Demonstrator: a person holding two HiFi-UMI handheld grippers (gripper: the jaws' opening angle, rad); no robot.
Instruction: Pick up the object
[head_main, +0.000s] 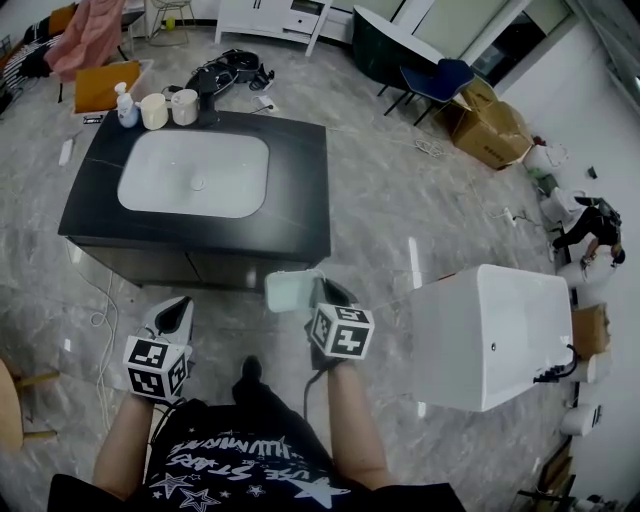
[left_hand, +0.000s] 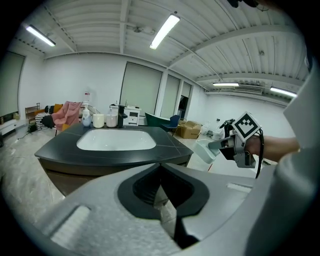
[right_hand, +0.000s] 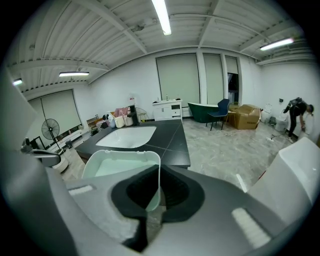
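A pale mint-green plastic tub (head_main: 288, 290) hangs in the air in front of the black counter. My right gripper (head_main: 318, 293) is shut on its near wall. In the right gripper view the thin wall of the tub (right_hand: 120, 167) runs down between the pads of the right gripper (right_hand: 152, 197). The left gripper view shows the same tub (left_hand: 205, 149) held out by the right gripper (left_hand: 235, 142). My left gripper (head_main: 180, 308) hangs lower at the left, apart from the tub. The left gripper (left_hand: 162, 192) has its jaws together with nothing between them.
A black counter (head_main: 300, 180) with a white sink basin (head_main: 195, 172) stands just ahead. Two cups (head_main: 168, 108) and a bottle (head_main: 125, 105) sit at its back left corner. A white tub-shaped unit (head_main: 490, 335) is close on the right. A cardboard box (head_main: 490, 125) and a blue chair (head_main: 435, 80) stand farther back.
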